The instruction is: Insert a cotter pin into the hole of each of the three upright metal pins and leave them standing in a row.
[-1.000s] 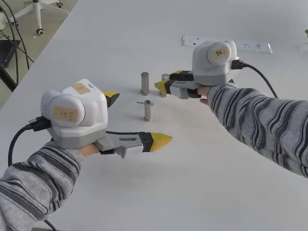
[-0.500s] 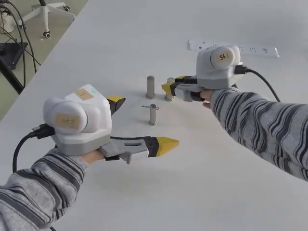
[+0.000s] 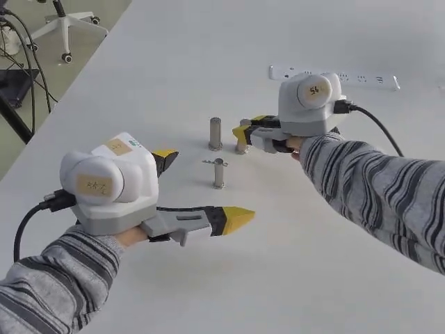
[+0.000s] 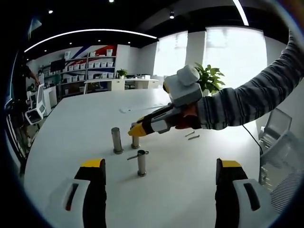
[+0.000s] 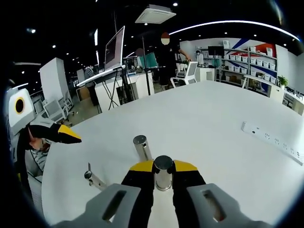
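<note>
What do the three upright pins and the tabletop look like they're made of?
Upright pins: metal, probably steel, judging by the grey brushed surface with bright highlights along the sides. Tabletop: smooth, matte white, possibly laminate; the look leaves that open.

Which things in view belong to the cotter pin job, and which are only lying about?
Job: pin with cotter pin inserted, bare pin, clamped pin in right gripper, loose cotter pins.
Lying about: power strip, potted plant.
</note>
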A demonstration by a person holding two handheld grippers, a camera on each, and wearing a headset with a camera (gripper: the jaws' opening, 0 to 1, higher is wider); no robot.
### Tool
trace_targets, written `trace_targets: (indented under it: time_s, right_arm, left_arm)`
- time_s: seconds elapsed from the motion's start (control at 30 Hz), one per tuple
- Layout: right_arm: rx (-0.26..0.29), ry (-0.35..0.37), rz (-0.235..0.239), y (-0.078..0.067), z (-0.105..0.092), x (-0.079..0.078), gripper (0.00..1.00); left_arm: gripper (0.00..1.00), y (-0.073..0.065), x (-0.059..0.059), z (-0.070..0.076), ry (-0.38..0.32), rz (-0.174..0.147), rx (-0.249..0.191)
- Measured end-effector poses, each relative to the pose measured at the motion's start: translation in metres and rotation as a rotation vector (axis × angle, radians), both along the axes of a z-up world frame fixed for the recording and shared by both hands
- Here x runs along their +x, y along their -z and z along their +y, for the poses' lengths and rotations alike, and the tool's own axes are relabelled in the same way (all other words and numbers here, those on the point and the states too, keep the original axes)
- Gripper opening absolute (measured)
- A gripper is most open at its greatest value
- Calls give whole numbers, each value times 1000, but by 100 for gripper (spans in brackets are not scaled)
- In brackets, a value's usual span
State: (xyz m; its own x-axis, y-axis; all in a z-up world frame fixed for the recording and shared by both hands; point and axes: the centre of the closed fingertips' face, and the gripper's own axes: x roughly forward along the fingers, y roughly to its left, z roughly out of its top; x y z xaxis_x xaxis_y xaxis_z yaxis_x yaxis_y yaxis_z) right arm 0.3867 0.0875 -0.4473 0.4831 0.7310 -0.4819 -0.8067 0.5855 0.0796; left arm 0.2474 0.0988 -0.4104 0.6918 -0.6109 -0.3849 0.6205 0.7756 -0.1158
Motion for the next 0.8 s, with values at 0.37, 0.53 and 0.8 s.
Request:
trace_targets:
  time_s: [0.37, 0.53, 0.8]
  right_arm:
    - [-6, -3, -36, -10, -6, -9, 8]
    - [-8, -6, -40, -13, -13, -16, 8]
    - [-14, 9, -40, -17, -32, -29, 8]
  left_arm:
    - [96, -3, -2, 0, 1, -2, 1]
    - [96, -5, -3, -2, 8, 1, 0]
    - [95, -7, -7, -6, 9, -6, -5]
